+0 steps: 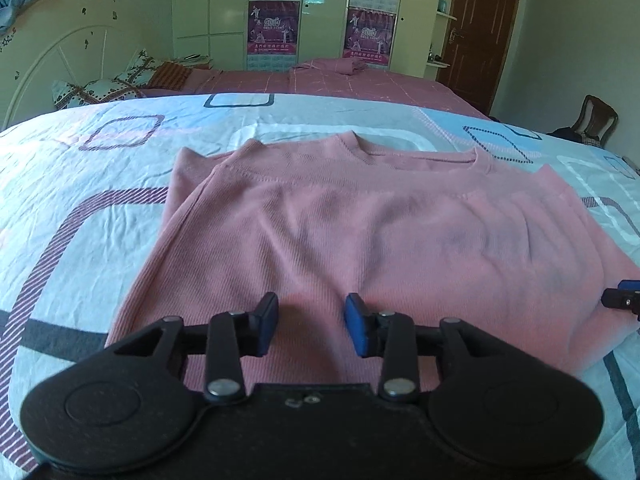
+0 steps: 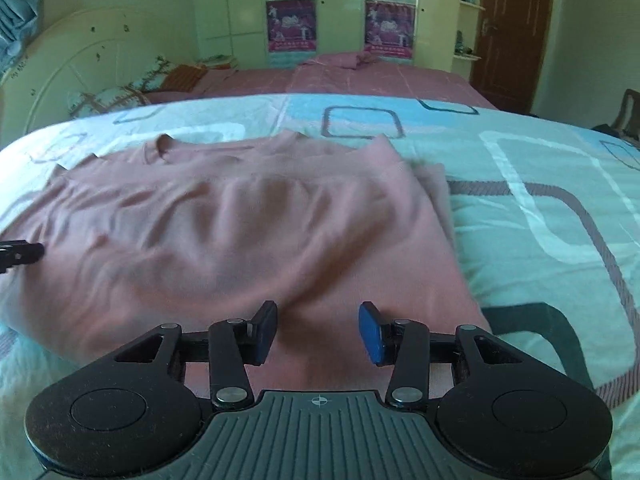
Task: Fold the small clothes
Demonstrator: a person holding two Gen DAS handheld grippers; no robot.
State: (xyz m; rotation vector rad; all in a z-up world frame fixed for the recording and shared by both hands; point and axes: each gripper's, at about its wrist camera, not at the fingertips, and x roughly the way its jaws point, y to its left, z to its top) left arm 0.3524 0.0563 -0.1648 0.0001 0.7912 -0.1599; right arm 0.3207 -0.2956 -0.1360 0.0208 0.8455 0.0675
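Your left gripper (image 1: 312, 328) hangs over the near edge of the pink top (image 1: 360, 232), its blue-padded fingers (image 1: 357, 330) standing apart with a clear gap and nothing pinched between them; only the fabric lying flat below shows through the gap. Your right gripper (image 2: 318, 332) does the same at the other end of that near edge: fingers (image 2: 370, 334) spread, the cloth beneath them but not clamped.

The pink top (image 2: 240, 232) lies on the patterned bedsheet (image 1: 80, 208), straight ahead of both pairs of fingers. Its neckline (image 1: 416, 152) points away from your fingertips, toward the far side of the bed, and the folded near edge sits just under them. Both sleeves are turned in over the body, so the bundle reads as a rough rectangle whose longer side runs crosswise, from one gripper to the other, with the collar-to-hem line running away from you.

In the left wrist view, the tip of the right gripper shows at the far right of your fingers, near the cloth's right edge. In the right wrist view, the left gripper's tip (image 2: 24, 254) shows well to the left of your fingers, over the cloth's left part. Beyond the top, past the fingertips, lies a second bed with a pink cover (image 2: 360, 76).
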